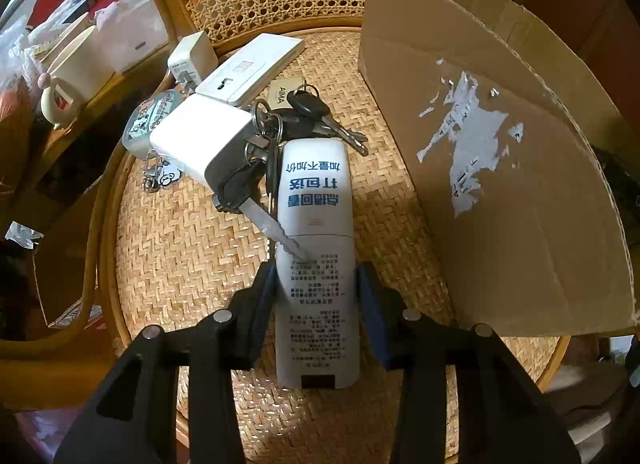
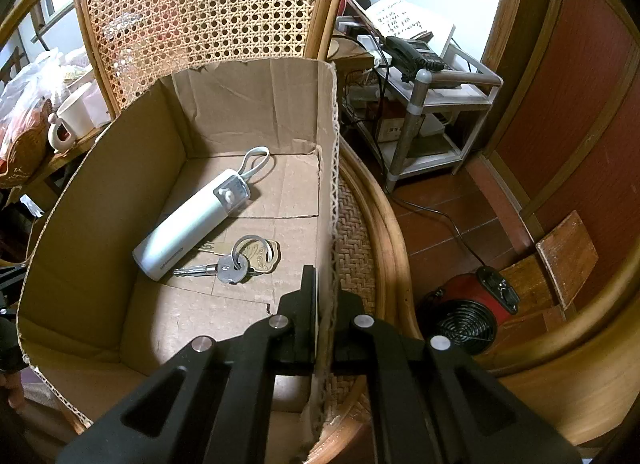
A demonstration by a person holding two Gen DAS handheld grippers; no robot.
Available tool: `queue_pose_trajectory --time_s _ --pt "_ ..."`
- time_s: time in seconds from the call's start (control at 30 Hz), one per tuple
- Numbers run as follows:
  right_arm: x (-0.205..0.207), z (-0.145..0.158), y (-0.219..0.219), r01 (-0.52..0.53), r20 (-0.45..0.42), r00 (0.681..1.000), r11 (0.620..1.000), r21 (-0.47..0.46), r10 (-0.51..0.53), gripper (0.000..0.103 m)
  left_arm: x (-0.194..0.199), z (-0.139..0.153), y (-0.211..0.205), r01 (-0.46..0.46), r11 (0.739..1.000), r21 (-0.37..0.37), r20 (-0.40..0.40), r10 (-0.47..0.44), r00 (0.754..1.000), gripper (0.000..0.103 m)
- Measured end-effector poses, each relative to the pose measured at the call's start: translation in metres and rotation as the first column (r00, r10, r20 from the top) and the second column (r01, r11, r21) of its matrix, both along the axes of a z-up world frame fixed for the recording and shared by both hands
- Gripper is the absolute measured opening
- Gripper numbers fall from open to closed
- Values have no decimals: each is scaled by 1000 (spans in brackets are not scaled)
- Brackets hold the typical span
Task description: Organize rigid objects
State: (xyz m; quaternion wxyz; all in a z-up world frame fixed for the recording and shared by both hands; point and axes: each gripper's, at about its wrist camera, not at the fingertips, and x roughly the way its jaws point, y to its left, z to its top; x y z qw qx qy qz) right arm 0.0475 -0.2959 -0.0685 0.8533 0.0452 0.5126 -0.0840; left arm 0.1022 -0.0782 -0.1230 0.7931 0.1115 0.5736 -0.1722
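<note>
On the woven rattan chair seat (image 1: 192, 248) lies a white remote control (image 1: 316, 232) with blue Chinese print. My left gripper (image 1: 316, 288) has its two fingers against the remote's sides, shut on it. A bunch of keys (image 1: 280, 132) rests on and behind the remote, beside a white charger (image 1: 200, 140), a flat white device (image 1: 252, 68) and a white plug adapter (image 1: 188, 60). My right gripper (image 2: 326, 304) is shut on the right wall of the cardboard box (image 2: 330, 184). Inside the box lie a white bottle (image 2: 188, 224) and a key on a ring (image 2: 236, 264).
The box's outer side (image 1: 500, 184) stands at the right of the seat. A round tin and keychain (image 1: 148, 124) lie at the seat's left edge. A cream mug (image 1: 68, 76) stands on a side table. A red fan heater (image 2: 472, 312) sits on the floor, with a metal shelf (image 2: 420, 112) behind.
</note>
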Motion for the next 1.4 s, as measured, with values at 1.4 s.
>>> queue_pose_trajectory --time_s 1.4 --pt "4 1 3 2 -5 1000 1000 -19 -3 5 -20 73 30 -63 977 -204 192 103 976 40"
